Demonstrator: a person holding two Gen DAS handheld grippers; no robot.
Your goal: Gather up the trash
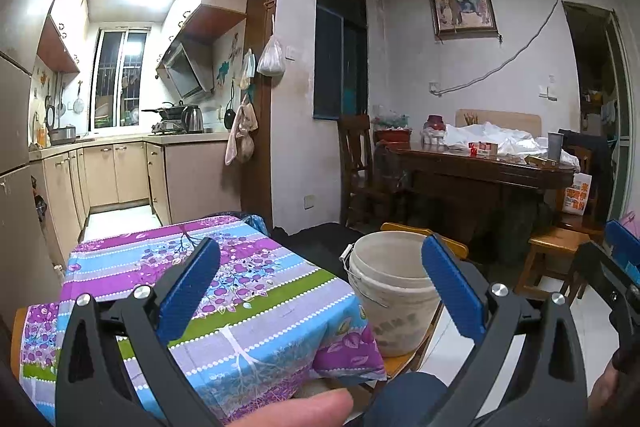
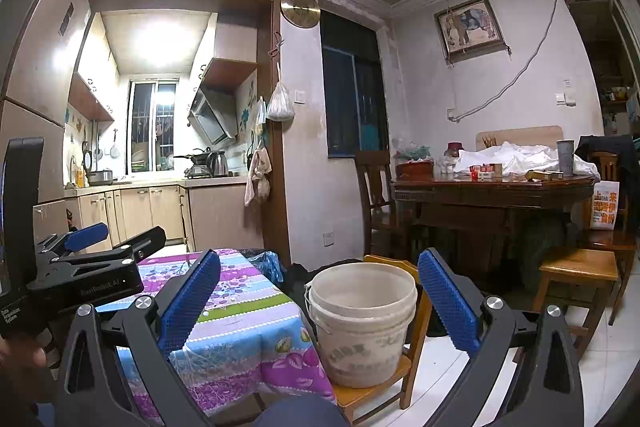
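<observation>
A white plastic bucket (image 1: 390,287) (image 2: 360,323) stands on a small wooden chair, just right of a table with a floral cloth (image 1: 208,267) (image 2: 240,311). No loose trash shows on the cloth. My left gripper (image 1: 320,245) is open and held above the table's near right corner, with nothing between its blue pads. My right gripper (image 2: 319,258) is open too, empty, and points at the bucket. Each gripper shows at the edge of the other's view: the right gripper (image 1: 608,251) and the left gripper (image 2: 128,231).
A bin with a blue liner (image 2: 268,265) sits behind the table. A dark dining table (image 2: 492,187) with bags and boxes, chairs and a wooden stool (image 2: 580,267) fill the right side. The kitchen (image 1: 120,163) opens at the left. A finger (image 1: 304,407) and a knee show below.
</observation>
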